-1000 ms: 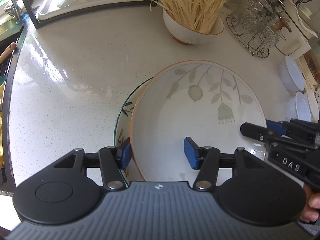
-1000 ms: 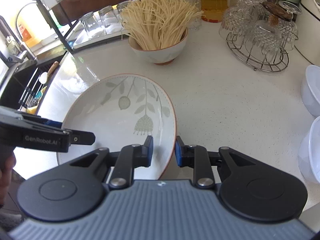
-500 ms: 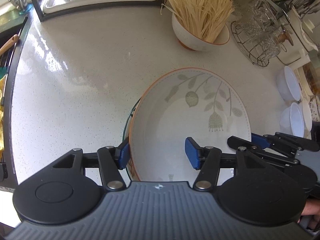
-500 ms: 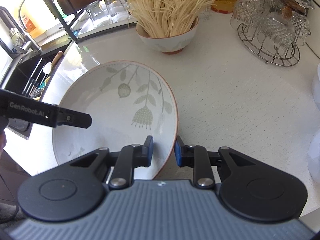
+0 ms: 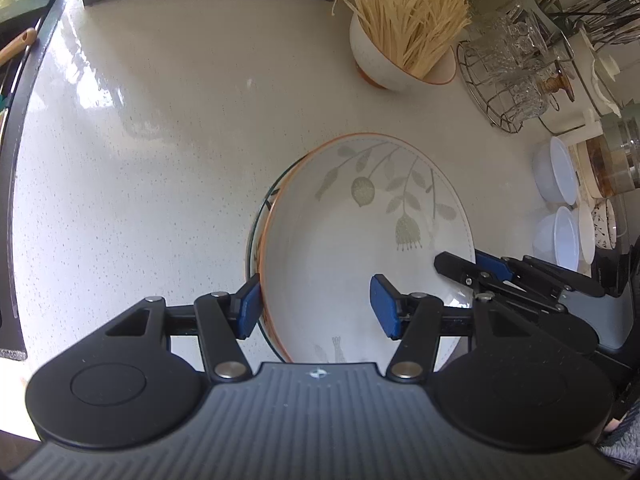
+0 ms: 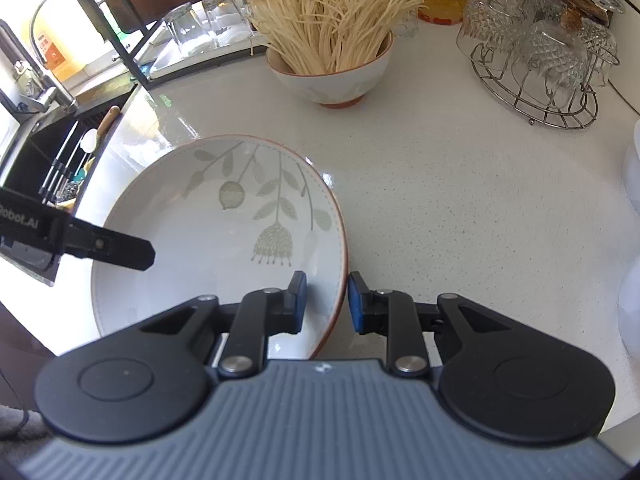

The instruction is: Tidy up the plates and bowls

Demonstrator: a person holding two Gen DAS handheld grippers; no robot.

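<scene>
Item: shallow white plate (image 5: 352, 248), orange-brown rim, grey-green leaf and flower print on its inner face. Location: speckled white countertop (image 5: 160, 140), near edge, stacked on a second plate (image 5: 256, 240) whose dark-trimmed rim shows only as a thin crescent along the left side. In the right wrist view the printed plate (image 6: 208, 240) sits tilted, its right rim raised.

Right gripper (image 6: 324, 300): jaws close together, astride the plate's right rim, one blue pad inside the dish and one outside; the inner pad lies against the plate, and a sliver of gap shows at the outer pad. It reads as clamped on the rim. From the left wrist view the same gripper (image 5: 468, 264) reaches in over the plate's right edge.

Left gripper (image 5: 316, 306): jaws about half apart, straddling the plate's left rim. The left pad sits just outside the rim, touching or nearly so; the right pad hangs over the dish interior, clear of the surface. No clamp.

Surroundings: a bowl of pale noodle-like strands (image 6: 332, 40) behind the plate, well apart; a wire rack of cut-glass cups (image 6: 540, 60) to the right; two white bowls (image 5: 560, 200) at the far right edge; upturned glasses on a tray (image 6: 208, 24) at the back left; a sink with utensils (image 6: 60, 160) left of the countertop.
</scene>
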